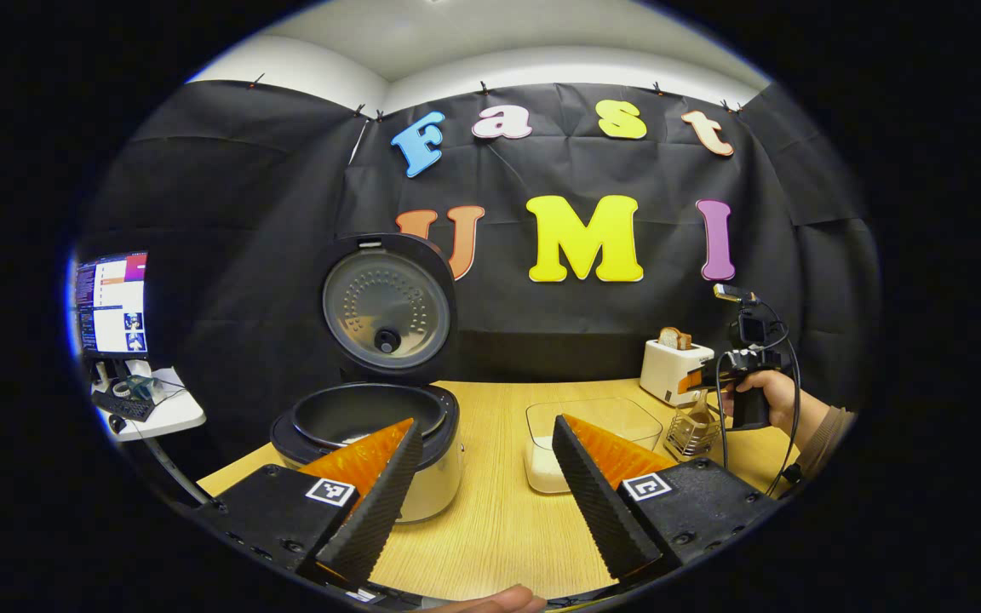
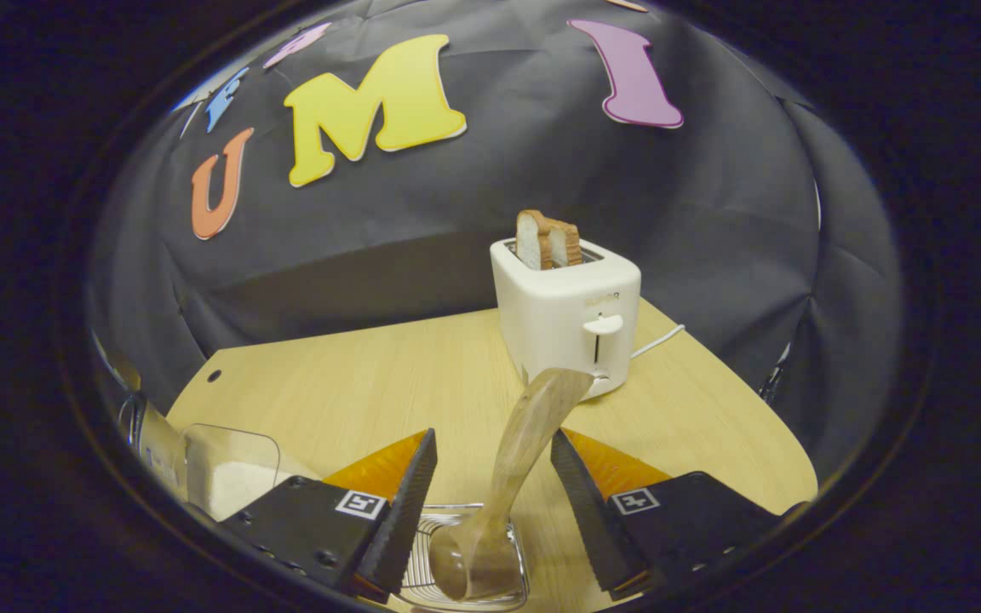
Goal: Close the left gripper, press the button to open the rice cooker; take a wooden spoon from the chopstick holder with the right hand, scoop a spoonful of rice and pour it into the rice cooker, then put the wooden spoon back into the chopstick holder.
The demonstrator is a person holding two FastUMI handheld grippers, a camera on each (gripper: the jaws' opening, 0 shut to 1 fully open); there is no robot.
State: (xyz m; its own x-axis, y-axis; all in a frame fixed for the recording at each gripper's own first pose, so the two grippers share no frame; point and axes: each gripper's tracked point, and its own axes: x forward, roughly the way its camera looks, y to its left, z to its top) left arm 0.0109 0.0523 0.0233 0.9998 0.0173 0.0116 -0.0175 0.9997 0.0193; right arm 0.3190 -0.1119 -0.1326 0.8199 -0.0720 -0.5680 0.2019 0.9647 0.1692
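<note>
The rice cooker (image 1: 371, 426) stands at the table's left with its lid (image 1: 387, 306) swung up and the dark inner pot showing. My left gripper (image 1: 487, 421) hovers open in front of it, nothing between its fingers. A clear container (image 1: 597, 426) with white rice sits to the right of the cooker. In the right gripper view the wooden spoon (image 2: 524, 443) leans in the wire chopstick holder (image 2: 422, 553). My right gripper (image 2: 494, 438) is open, one finger on each side of the spoon, apart from it. A hand holds the right gripper (image 1: 712, 379) above the holder (image 1: 693, 430).
A white toaster (image 2: 567, 323) with bread slices stands behind the holder, its cord trailing right. The rice container (image 2: 226, 477) lies left of the right gripper. A monitor (image 1: 111, 302) and a small side table (image 1: 158, 409) sit beyond the table's left edge.
</note>
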